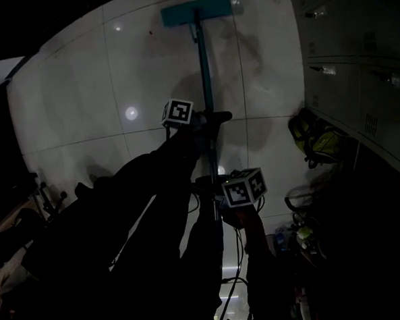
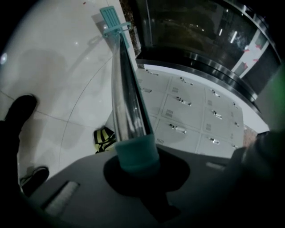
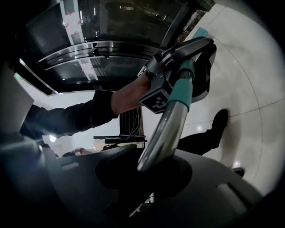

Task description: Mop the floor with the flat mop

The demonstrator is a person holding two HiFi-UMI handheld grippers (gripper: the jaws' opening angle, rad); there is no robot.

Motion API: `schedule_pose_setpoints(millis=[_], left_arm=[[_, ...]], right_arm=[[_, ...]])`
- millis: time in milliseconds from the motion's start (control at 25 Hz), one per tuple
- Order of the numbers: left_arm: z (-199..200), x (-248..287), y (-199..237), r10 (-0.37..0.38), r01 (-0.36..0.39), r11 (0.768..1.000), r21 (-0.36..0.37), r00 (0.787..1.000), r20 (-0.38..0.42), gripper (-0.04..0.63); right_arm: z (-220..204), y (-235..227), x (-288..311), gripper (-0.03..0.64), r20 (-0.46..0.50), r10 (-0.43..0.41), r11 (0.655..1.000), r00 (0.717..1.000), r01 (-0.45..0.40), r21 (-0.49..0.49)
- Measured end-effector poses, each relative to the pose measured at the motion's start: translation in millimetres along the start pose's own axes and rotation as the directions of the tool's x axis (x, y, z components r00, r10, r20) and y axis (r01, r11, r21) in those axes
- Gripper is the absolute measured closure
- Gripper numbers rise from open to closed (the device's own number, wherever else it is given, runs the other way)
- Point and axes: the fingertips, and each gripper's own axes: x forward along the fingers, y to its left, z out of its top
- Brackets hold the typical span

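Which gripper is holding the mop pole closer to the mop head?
The left gripper, clamped on the teal sleeve; the right gripper holds bare pole farther back.

Head view: your sleeves (image 1: 155, 199) black silhouette, covering lower part of silver-and-teal mop pole (image 1: 205, 74). Yellow-black striped bag (image 2: 103, 138) half hidden behind left tongs (image 2: 138, 171). Dark clutter (image 1: 302, 239) at lower right too dim to tell.

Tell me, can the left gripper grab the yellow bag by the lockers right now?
Probably not yet. The left gripper is shut on the mop handle, and the yellow bag lies off to the side by the lockers.
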Motion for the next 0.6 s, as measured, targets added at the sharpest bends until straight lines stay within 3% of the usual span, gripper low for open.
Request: schedule_pose_setpoints(millis=[120, 320, 600], left_arm=[[-53.7, 4.7, 0.2, -0.040, 0.041, 0.999, -0.009, 0.999, 0.028, 0.558], [-130.9, 9.8, 20.3, -0.004, 0.004, 1.000, -0.011, 1.000, -0.002, 0.557], [-190.2, 12.6, 38.9, 0.044, -0.045, 0.998, -0.042, 0.998, -0.034, 0.558]], right_arm=[[-51.6, 7.6, -8.0, 0.502, 0.008, 0.009, 1.000, 1.000, -0.009, 0.001], [-127.2, 12.5, -16.2, 0.502, 0.022, 0.026, 0.999, 0.999, -0.027, 0.035], [-178.3, 15.9, -21.9, 0.506, 0.052, 0.024, 0.999, 0.998, -0.026, 0.043]])
